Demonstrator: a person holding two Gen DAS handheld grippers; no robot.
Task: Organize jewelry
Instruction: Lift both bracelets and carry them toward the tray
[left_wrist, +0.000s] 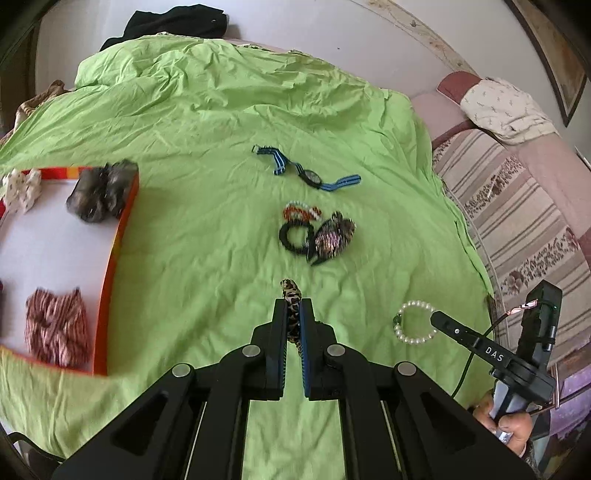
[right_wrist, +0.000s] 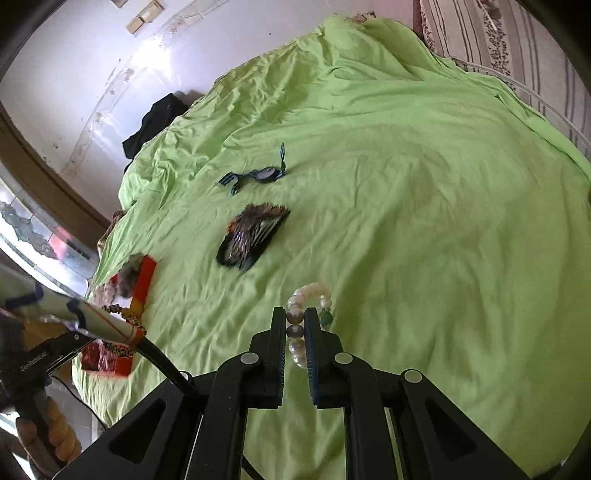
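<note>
Leopard-print band and pearl bracelet each pinched, lifted.

Home bedroom: wrinkled green sheet spread over a bed, striped floral mattress exposed alongside, patterned pillow, framed picture hung on wall.

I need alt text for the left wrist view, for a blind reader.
The left gripper is shut on a leopard-print band above a green sheet. Ahead lie a blue-strapped watch and hair ties; an orange-rimmed tray is left.
</note>
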